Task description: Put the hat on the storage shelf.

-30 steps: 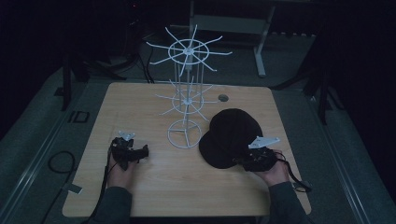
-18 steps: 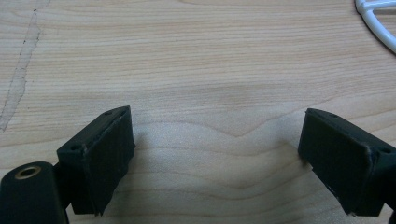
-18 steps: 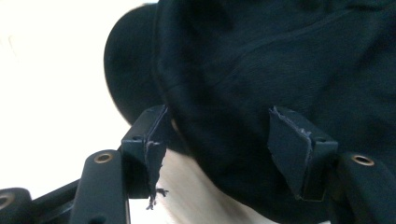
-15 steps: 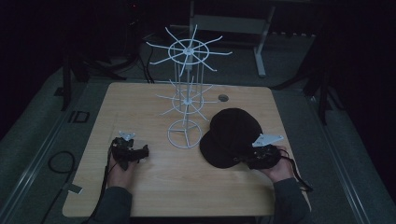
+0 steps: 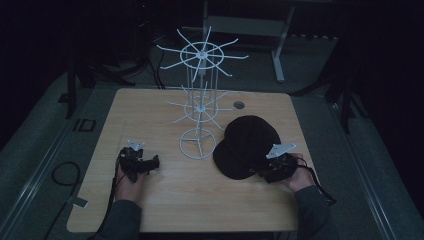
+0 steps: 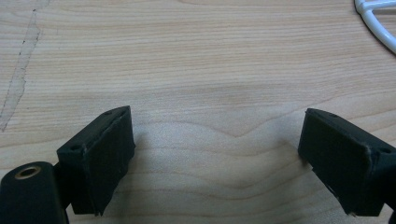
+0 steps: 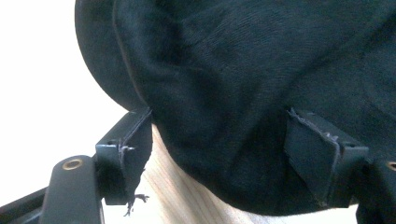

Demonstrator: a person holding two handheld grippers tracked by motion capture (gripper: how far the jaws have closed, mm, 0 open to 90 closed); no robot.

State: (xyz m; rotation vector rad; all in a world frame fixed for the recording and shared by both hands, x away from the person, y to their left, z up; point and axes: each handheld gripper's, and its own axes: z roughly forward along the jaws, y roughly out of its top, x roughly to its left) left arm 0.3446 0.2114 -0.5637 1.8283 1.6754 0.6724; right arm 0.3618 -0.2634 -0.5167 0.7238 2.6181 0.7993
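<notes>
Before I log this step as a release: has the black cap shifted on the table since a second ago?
No. In the high view the black cap lies at the same spot right of the white wire rack's base ring, by the right hand-held gripper.

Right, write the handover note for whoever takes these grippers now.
Left gripper: open, nothing between the jaws, resting near the table's left front.
Right gripper: jaws have just been opening; the black cap's edge lies between them, pads not pressing.
Cap lies on the table, right of the white wire rack, which stands mid-table with nothing hung on it.
Done: nothing hung yet.
Left: probably grip the cap, lift it and hang it on a rack arm.
</notes>
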